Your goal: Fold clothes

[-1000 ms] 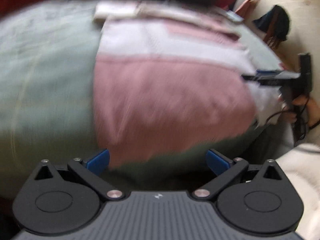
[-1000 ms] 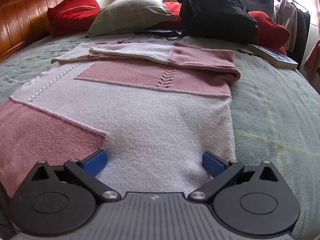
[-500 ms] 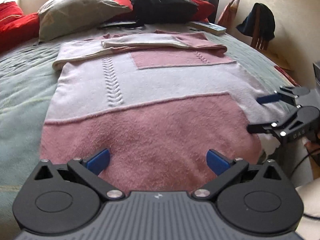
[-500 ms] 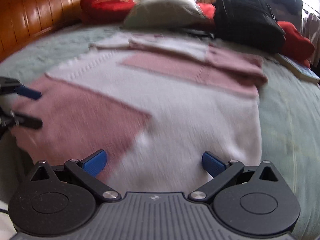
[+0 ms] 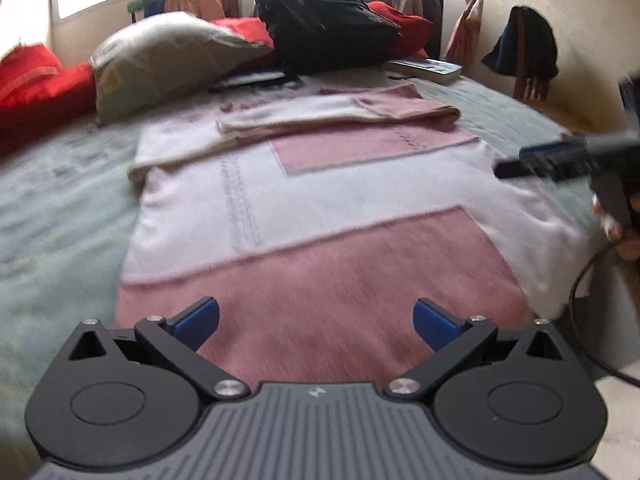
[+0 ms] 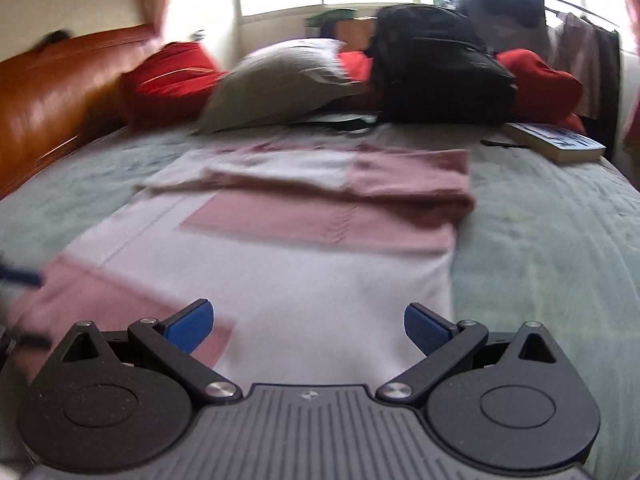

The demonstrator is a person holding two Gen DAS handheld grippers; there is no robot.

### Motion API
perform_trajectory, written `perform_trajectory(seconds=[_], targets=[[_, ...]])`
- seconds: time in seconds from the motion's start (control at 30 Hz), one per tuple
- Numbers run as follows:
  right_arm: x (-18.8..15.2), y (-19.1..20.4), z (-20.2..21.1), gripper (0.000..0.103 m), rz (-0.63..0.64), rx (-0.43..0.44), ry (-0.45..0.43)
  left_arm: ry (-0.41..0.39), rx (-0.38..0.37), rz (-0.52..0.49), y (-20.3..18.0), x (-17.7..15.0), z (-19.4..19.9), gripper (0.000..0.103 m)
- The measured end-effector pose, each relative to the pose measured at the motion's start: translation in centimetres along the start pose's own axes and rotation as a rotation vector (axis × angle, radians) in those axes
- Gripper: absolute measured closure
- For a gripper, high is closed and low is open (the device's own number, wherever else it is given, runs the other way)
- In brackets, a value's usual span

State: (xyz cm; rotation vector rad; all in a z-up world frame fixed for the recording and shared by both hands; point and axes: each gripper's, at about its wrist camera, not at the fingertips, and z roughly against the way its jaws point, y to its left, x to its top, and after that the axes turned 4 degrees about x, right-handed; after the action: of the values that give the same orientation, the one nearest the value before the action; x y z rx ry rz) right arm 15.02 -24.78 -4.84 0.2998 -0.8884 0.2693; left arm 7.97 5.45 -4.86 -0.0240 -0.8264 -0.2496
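Left gripper [image 5: 316,322] low over near hem of sweater [image 5: 320,216], level, aimed along bed; blue pads wide apart, gripping nothing. Right gripper [image 6: 308,326] same pose over white near corner, jaws spread wide, empty; also seen side-on at right edge of left view, hand [image 5: 624,220] on handle, cable trailing. Sweater flat on grey-green quilted bedspread [image 5: 60,216], fuzzy knit, pink and white blocks, sleeves folded across far end. Beyond, left to right: glossy wooden headboard [image 6: 52,92], red pillow [image 6: 168,80], grey pillow [image 6: 280,80], black backpack [image 6: 440,76], book [image 6: 556,142]. Both views motion-blurred.
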Motion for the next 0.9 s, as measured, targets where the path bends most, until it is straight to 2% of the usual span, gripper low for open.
perform_trajectory(seconds=[0.07, 0.17, 0.33, 0.47, 0.63, 0.9], targets=[[0.6, -0.7, -1.9, 0.000, -0.014, -0.024, 0.027, -0.008, 0.045, -0.016, -0.4, 0.8, -0.3, 0.001], [0.2, -1.9, -4.7, 0.000, -0.046, -0.034, 0.084, -0.002, 0.040, -0.005, -0.5, 0.9, -1.0, 0.001], [-2.9, -1.8, -3.2, 0.000, 0.019, -0.026, 0.051, 0.072, 0.071, -0.002, -0.2, -0.8, -3.1, 0.001], [-3.9, -0.7, -2.4, 0.000, 0.054, -0.068, 0.052, 0.061, 0.050, 0.041, 0.3, -1.1, -3.2, 0.001], [-4.0, 0.0, -2.5, 0.000, 0.078, -0.105, 0.033, 0.065, 0.059, 0.043, 0.1, -1.1, -3.0, 0.001], [-4.8, 0.4, -0.7, 0.000, 0.097, -0.101, 0.018, 0.070, 0.067, 0.037, -0.1, -1.4, -2.6, 0.001]])
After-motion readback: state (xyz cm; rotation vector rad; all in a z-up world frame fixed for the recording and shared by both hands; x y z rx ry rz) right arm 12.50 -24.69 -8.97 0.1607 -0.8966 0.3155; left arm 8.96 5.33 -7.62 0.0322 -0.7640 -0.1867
